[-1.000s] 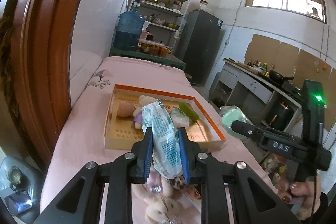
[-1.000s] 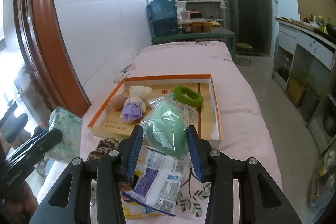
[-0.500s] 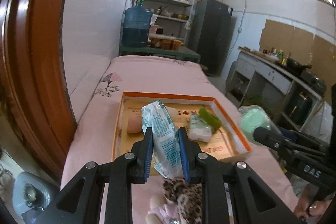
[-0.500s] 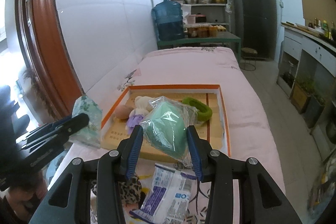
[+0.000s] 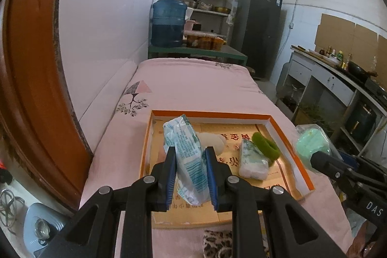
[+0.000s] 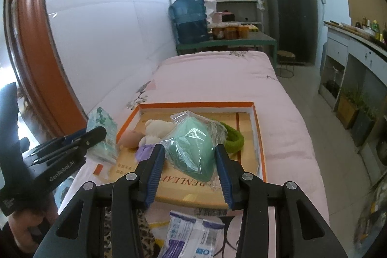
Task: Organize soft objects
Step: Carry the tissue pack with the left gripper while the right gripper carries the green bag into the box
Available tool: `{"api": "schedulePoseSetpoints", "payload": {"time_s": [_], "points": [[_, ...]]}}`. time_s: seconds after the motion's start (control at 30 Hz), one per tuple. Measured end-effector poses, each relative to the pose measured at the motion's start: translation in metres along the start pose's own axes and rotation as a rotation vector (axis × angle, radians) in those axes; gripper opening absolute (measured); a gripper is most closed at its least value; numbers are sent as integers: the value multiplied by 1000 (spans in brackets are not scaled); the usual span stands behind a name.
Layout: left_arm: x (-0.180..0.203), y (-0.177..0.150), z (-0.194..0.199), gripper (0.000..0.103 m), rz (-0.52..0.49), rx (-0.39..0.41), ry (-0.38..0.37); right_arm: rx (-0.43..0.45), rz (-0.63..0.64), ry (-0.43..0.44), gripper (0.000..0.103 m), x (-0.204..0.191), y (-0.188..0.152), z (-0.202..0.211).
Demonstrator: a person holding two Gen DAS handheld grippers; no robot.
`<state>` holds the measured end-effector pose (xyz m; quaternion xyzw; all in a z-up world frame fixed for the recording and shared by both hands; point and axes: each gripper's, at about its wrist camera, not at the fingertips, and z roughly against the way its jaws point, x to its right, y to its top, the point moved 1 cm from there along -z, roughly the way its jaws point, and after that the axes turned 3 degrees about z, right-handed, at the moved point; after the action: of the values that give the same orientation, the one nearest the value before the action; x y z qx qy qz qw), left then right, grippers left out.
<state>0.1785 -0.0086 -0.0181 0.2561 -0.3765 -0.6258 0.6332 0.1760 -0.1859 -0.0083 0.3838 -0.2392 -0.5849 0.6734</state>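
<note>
My left gripper (image 5: 189, 173) is shut on a white and teal tissue pack (image 5: 186, 149), held over the near left part of the orange-rimmed tray (image 5: 210, 114). My right gripper (image 6: 191, 168) is shut on a green sponge in clear plastic (image 6: 193, 149), held above the tray's near edge (image 6: 193, 104). In the tray lie a second tissue pack (image 5: 252, 160), a green scrunchie (image 5: 264, 145) and a small plush bear (image 6: 154, 129). The right gripper with its green sponge also shows at the right of the left wrist view (image 5: 312, 145).
The tray sits on a pink bedspread (image 5: 193, 84). A leopard-print cloth (image 5: 217, 243) and a blue and white packet (image 6: 191, 233) lie in front of the tray. A white wall and brown door frame (image 5: 31, 64) run along the left. Shelves and a water jug (image 5: 169, 23) stand beyond.
Both grippers have moved forward toward the tray with their loads. The tray looks nearer and the loose items in front of it have slipped lower in view.
</note>
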Motion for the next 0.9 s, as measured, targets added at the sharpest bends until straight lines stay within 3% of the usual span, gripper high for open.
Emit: {"api": "schedulePoseSetpoints", "payload": {"time_s": [0.57,0.9], "points": [[-8,15,-50,24,-25,-92,48,-75,-31,28,44,28,27,-47],[-9,5,-63,24,-33,-120,57,-154,-48,58,44,26,13,-75]]}}
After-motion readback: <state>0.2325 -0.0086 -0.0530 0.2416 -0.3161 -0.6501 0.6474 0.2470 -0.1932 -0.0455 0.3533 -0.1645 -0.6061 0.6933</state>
